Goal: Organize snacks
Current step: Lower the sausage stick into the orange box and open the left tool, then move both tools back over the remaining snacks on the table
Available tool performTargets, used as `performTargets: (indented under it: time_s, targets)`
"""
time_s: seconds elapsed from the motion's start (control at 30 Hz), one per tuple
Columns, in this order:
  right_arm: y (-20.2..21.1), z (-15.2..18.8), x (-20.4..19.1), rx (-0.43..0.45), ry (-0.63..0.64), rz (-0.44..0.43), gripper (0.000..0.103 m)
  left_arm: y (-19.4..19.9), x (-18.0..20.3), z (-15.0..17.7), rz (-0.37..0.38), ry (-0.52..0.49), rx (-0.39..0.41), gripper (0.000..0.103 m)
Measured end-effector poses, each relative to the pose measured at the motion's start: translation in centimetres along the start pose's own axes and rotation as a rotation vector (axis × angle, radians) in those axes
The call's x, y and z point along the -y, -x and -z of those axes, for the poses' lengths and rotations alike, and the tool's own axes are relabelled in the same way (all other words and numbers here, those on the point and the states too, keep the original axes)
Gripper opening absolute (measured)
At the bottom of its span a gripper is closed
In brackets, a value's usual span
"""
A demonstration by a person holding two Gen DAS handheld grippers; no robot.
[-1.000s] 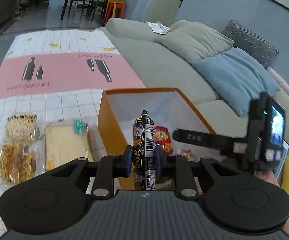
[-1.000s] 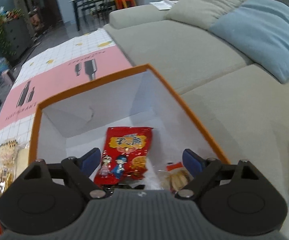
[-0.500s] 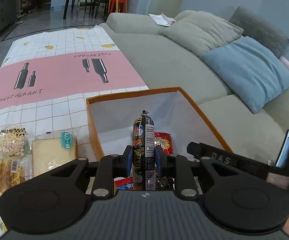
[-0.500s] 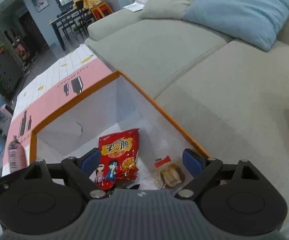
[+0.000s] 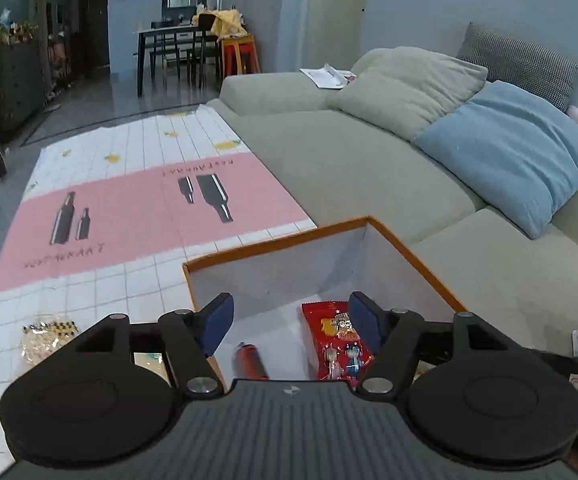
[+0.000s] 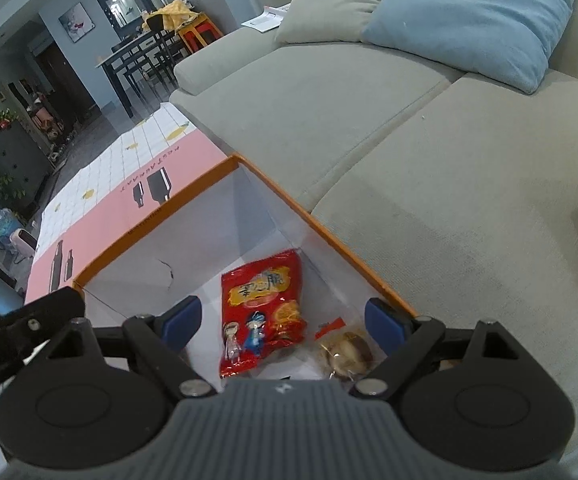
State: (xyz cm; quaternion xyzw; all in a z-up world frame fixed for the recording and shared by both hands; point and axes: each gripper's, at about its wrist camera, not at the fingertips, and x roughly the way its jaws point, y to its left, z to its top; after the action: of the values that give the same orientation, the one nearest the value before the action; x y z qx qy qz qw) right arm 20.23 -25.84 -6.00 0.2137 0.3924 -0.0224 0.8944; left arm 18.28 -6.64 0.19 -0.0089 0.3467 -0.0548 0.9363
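One orange-rimmed box [image 5: 273, 246] is seen, and three snacks are counted inside it: one red snack packet [image 6: 263, 310], one sausage stick [image 5: 251, 360] and one clear-wrapped pastry [image 6: 347, 354]. Outside the box, on one checked mat [image 5: 129, 216], at least one clear-bagged snack [image 5: 45, 336] is seen; a second is largely hidden. On one sofa [image 5: 329, 160], three cushions are counted.
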Motion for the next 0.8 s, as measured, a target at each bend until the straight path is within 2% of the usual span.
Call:
performTargets:
  time_s: [0.23, 0.33, 0.53, 0.7, 0.8]
  targets:
    - [2.3, -0.1, -1.5, 0.060, 0.029, -0.105, 0.086, 2.0, -1.1, -1.0, -0.021, 0.008, 0.019, 0.078]
    - [3.4, -0.1, -2.0, 0.057, 0.007, -0.180, 0.086, 3.5, -2.3, -1.2, -0.015, 0.026, 0.043, 0.078]
    - [6.5, 0.0, -4.0, 0.113, 0.024, -0.278, 0.087, 6.8, -5.2, -1.3, -0.030, 0.072, 0.065, 0.078]
    - [7.4, 0.8, -6.8, 0.094, 0.068, -0.396, 0.087, 9.0, -8.3, -0.6, -0.100, 0.121, 0.063, 0.078]
    - [7.6, 1.5, -8.9, 0.086, 0.107, -0.437, 0.087, 9.9, -10.7, 0.2, -0.158, 0.185, 0.053, 0.078]
